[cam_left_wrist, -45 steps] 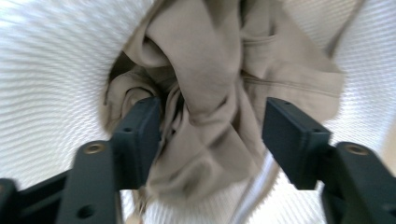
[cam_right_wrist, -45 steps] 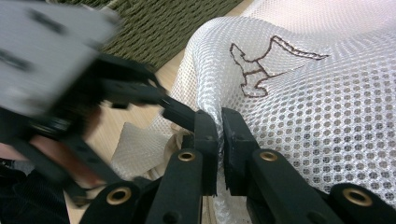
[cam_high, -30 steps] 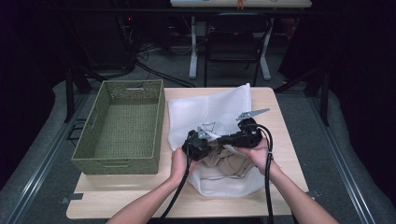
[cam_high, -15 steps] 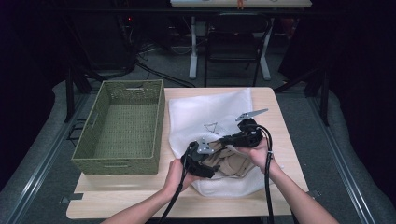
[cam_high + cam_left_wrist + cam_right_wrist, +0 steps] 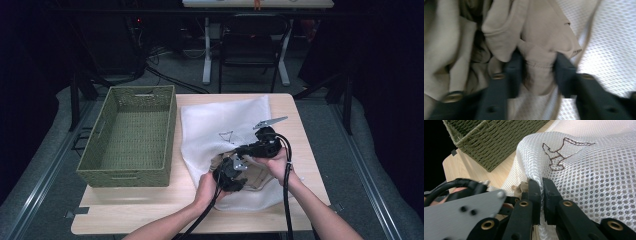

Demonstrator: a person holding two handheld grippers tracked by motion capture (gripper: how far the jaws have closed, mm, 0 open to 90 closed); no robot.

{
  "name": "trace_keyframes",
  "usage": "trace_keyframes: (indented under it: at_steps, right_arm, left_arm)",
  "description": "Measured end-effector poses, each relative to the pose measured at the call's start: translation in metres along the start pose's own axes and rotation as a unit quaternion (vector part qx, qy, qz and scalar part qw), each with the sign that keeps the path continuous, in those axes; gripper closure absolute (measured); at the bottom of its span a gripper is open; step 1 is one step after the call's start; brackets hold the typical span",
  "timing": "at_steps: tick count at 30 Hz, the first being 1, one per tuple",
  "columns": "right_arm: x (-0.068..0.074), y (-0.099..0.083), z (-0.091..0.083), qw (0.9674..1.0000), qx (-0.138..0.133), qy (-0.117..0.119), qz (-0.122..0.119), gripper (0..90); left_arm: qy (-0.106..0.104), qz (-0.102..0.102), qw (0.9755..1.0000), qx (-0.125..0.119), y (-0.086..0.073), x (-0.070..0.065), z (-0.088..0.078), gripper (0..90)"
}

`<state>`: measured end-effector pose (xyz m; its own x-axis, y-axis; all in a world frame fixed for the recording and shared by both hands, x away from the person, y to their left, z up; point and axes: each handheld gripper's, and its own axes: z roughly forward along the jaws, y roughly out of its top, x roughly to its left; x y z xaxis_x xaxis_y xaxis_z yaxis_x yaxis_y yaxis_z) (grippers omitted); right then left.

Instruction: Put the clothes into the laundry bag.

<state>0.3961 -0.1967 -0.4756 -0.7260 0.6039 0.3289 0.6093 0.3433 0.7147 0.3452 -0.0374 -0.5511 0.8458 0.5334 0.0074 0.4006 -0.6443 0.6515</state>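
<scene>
Here, in the high view, the white mesh bag (image 5: 225, 125) is lying on the table (image 5: 150, 210), its long axis running from the far edge toward the person, just right of the green woven basket (image 5: 127, 135). The beige garment (image 5: 252, 172) is sitting at the bag's near end, mostly covered by both hands and the mesh, so its outline is hard to make out. The left hand-held gripper (image 5: 231, 167) and right hand-held gripper (image 5: 245, 149) are working close together over that end.

In the left gripper view, blurred by motion, the jaws have just been closing and are now pressing on a bunched fold of the beige garment (image 5: 537, 58) from both sides. Mesh (image 5: 609, 42) is lying to the right; the rest of the garment is cut off by the frame.

In the right gripper view, the right hand-held gripper (image 5: 541, 183) is clenched on the edge of the mesh bag (image 5: 584, 170), lifting it like a tent. A scrap of beige garment (image 5: 522, 187) is peeking from under that edge. The brown stitched mark (image 5: 559, 155) is showing on the bag, and the basket (image 5: 491, 140) is standing beyond. The left gripper's grey plate (image 5: 461, 212) is blocking the lower left.
</scene>
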Motion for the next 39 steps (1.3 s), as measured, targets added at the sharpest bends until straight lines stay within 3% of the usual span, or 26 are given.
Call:
trace_keyframes:
  at_steps: [3, 10, 14, 18, 22, 25, 32, 39]
  right_arm:
    - [0.002, 0.0, -0.002, 1.0, -0.005, 0.006, 0.0, 86.6]
    - [0.006, 0.002, -0.009, 0.9992, -0.026, 0.027, 0.013, 86.7]
    - [0.004, 0.0, -0.002, 0.9997, -0.006, 0.021, 0.01, 86.5]
    - [0.001, -0.002, 0.0, 0.9999, 0.001, 0.015, 0.007, 86.2]
    - [0.002, -0.002, -0.003, 0.9999, 0.0, 0.012, 0.005, 86.2]
    - [0.002, -0.002, -0.004, 0.9999, -0.005, 0.011, 0.003, 86.1]
    - [0.002, 0.0, -0.006, 0.9999, -0.011, 0.011, 0.006, 86.2]
    - [0.002, 0.001, -0.009, 0.9997, -0.021, 0.015, 0.001, 86.5]
  left_arm:
    - [0.016, -0.014, 0.9997, -0.007, 0.003, 0.007, -0.002, 80.8]
    - [0.054, -0.055, 0.9966, -0.029, 0.006, 0.034, -0.012, 82.1]
    - [0.044, -0.075, 0.996, -0.023, 0.002, 0.041, -0.007, 78.9]
    - [0.025, -0.056, 0.998, -0.017, 0.003, 0.038, -0.02, 63.6]
    - [0.029, -0.036, 0.9987, -0.02, 0.003, 0.032, -0.042, 50.1]
    - [0.033, -0.036, 0.9984, -0.027, 0.001, 0.033, -0.053, 42.6]
    - [0.038, -0.045, 0.9982, -0.013, -0.006, 0.042, -0.051, 43.2]
    - [0.054, -0.063, 0.9964, -0.016, -0.014, 0.052, -0.057, 39.5]
